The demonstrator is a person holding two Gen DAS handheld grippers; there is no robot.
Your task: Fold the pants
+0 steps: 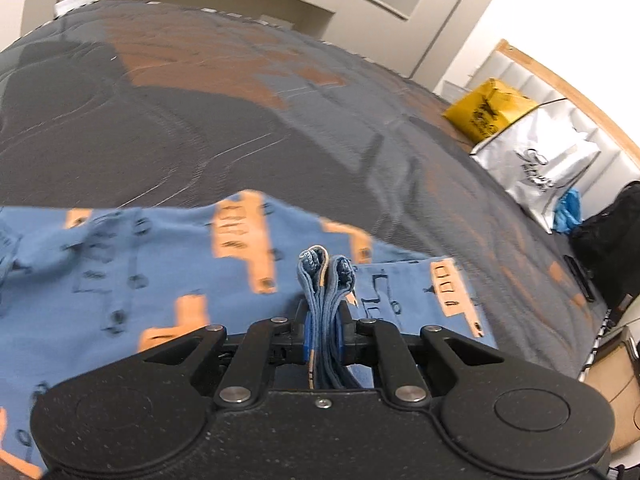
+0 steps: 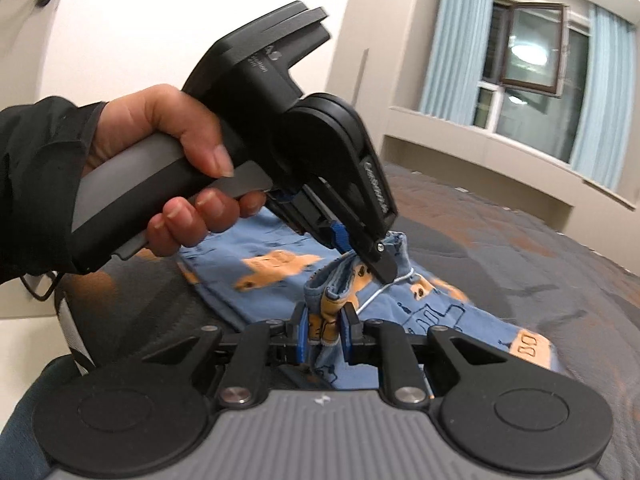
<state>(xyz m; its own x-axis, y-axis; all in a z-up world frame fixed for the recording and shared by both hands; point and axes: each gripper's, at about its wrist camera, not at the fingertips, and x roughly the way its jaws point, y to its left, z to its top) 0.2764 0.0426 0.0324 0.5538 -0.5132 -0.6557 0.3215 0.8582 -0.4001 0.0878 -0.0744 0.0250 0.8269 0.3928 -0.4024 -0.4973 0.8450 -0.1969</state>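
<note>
The pants (image 1: 168, 280) are light blue with orange blocks and small black drawings, spread on a dark grey and orange bedspread (image 1: 200, 120). My left gripper (image 1: 325, 300) is shut on a bunched fold of the pants, and the cloth sticks up past its pads. In the right wrist view the pants (image 2: 432, 312) lie ahead. There my right gripper (image 2: 325, 332) is shut on another bunch of the pants beside a white drawstring (image 2: 380, 292). Close above it, a hand (image 2: 172, 168) holds the left gripper (image 2: 382, 258), which pinches the cloth just beyond.
A yellow bag (image 1: 486, 110), a silver bag (image 1: 544, 168) and a black bag (image 1: 608, 236) lie along the bed's right side by a wooden-edged headboard (image 1: 560, 84). A window with light blue curtains (image 2: 528, 52) lies beyond the bed (image 2: 520, 232).
</note>
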